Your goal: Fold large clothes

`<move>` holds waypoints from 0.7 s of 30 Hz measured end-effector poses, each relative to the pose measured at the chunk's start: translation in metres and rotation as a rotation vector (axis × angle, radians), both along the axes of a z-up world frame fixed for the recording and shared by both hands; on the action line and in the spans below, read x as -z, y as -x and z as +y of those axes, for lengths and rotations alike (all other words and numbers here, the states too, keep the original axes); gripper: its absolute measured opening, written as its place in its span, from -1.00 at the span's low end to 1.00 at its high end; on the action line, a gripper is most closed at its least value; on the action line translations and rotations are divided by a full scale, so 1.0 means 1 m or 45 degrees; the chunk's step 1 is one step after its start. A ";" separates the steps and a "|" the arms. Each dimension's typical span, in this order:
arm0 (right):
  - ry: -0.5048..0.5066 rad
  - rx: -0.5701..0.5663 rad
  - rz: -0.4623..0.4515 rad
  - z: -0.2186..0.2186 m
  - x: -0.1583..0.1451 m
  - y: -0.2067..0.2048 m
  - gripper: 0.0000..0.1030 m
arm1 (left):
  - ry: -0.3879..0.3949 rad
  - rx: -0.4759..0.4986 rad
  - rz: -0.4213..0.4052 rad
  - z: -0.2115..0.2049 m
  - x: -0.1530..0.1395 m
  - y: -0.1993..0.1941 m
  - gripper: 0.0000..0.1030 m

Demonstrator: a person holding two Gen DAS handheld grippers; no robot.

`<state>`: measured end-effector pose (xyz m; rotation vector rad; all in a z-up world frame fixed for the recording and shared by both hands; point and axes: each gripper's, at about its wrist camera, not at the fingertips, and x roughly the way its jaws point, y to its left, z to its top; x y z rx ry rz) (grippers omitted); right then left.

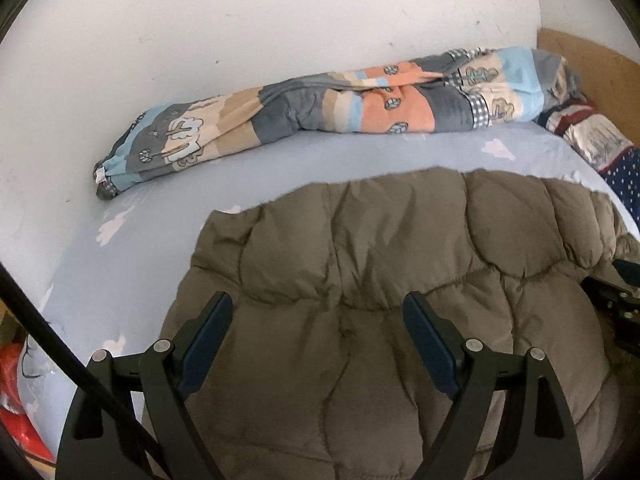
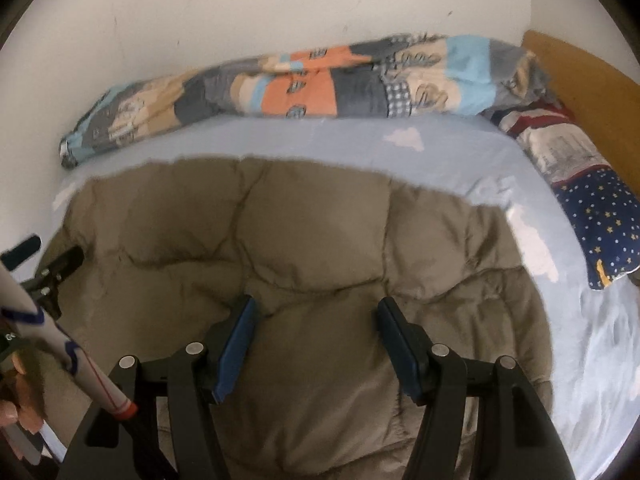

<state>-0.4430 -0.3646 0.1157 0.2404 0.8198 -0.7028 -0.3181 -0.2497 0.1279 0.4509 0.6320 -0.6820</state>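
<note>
An olive-brown quilted puffer jacket point(image 1: 360, 248) point(image 2: 280, 232) lies spread on the light blue bed sheet point(image 1: 280, 160) point(image 2: 320, 136). In the left wrist view my left gripper point(image 1: 318, 304) hovers over the jacket's near part, open, with nothing pinched between its blue pads. In the right wrist view my right gripper point(image 2: 318, 306) stands open over the jacket's middle, also empty. Each gripper shows at the edge of the other's view: the right gripper point(image 1: 620, 300) at the jacket's right side, the left gripper point(image 2: 48, 264) at its left side.
A rolled patchwork quilt point(image 1: 320, 100) point(image 2: 300, 84) lies along the white wall behind. A navy star-print pillow point(image 2: 592, 208) rests against the wooden headboard point(image 2: 592, 80) on the right. A red object point(image 1: 16, 400) sits beside the bed at the left. A hand point(image 2: 20, 384) shows at lower left.
</note>
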 end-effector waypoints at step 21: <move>0.019 0.025 -0.018 0.002 -0.012 0.022 0.42 | 0.035 -0.015 -0.056 0.017 -0.009 0.014 0.67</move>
